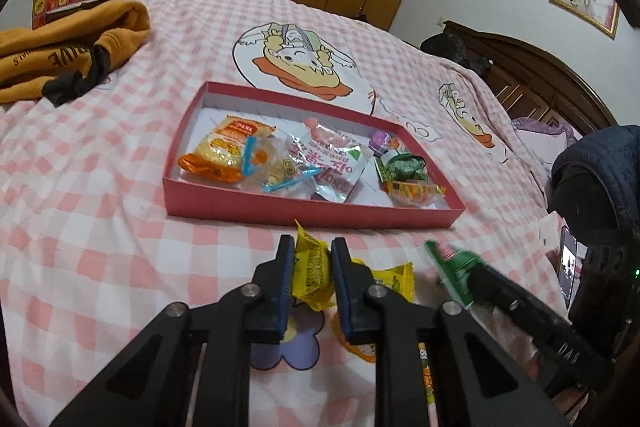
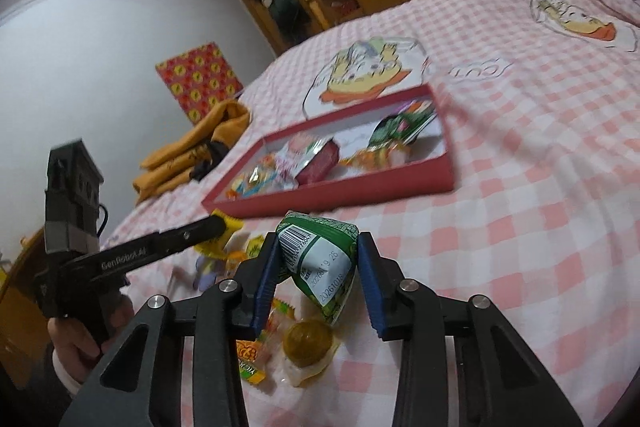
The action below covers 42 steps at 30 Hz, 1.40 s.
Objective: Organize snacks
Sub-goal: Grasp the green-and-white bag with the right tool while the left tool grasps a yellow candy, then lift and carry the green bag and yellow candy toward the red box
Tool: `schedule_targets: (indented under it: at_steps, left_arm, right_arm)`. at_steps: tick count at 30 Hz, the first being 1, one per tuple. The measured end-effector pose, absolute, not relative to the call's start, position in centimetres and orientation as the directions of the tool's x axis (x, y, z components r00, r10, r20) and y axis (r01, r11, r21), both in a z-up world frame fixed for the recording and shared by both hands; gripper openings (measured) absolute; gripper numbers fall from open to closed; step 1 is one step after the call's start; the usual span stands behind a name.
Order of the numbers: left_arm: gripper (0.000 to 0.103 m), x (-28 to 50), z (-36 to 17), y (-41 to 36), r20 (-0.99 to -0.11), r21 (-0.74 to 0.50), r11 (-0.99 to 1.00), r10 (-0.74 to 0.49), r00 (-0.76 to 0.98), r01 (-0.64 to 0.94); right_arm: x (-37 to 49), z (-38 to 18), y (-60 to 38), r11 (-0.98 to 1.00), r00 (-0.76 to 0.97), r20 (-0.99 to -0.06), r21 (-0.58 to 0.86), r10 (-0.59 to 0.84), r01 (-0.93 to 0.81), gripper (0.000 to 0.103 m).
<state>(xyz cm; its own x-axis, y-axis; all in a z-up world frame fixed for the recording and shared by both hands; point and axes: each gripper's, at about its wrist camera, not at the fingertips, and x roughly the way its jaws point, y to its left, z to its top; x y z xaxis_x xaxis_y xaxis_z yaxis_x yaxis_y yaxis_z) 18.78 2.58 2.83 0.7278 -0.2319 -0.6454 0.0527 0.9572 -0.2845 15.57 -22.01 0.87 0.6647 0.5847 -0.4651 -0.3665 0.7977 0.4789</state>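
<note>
Both grippers carry a snack just short of the red box (image 1: 248, 205), prob. to drop in w/ the rest. Left gripper (image 1: 313, 267) – jaws pinching a yellow packet (image 1: 312, 269); right gripper (image 2: 318, 267) – jaws pinching a green packet (image 2: 320, 259), lifted off the bed (image 2: 520, 207). Box already holds an orange bag (image 1: 224, 151), pink-white pouch (image 1: 336, 155), green sweets (image 1: 404, 167). More sweets (image 2: 308, 341) lie loose on the bed.

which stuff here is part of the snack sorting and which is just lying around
Part of the job: red box, yellow snack packet in the left gripper, green snack packet in the right gripper, loose snacks on the bed.

Lying about: orange hoodie, phone, dark jacket.
</note>
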Motion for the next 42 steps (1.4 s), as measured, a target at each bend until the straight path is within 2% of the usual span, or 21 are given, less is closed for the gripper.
schedule_targets:
  at_steps: [19,42]
  left_arm:
    - [0.019,17.6,4.3,0.6,-0.646,-0.156,0.983,-0.173,0.743,0.093]
    - [0.019,17.0,6.9,1.3,-0.588,-0.155,0.98,-0.192,0.786,0.123]
  right_arm:
    - [15.6,0.8,-22.1,0.817,0.685,-0.468,0.455,0.558,-0.355,0.039]
    - [15.3,3.0,-22.3,0.809,0.701,-0.432,0.45,0.567,-0.378,0.039]
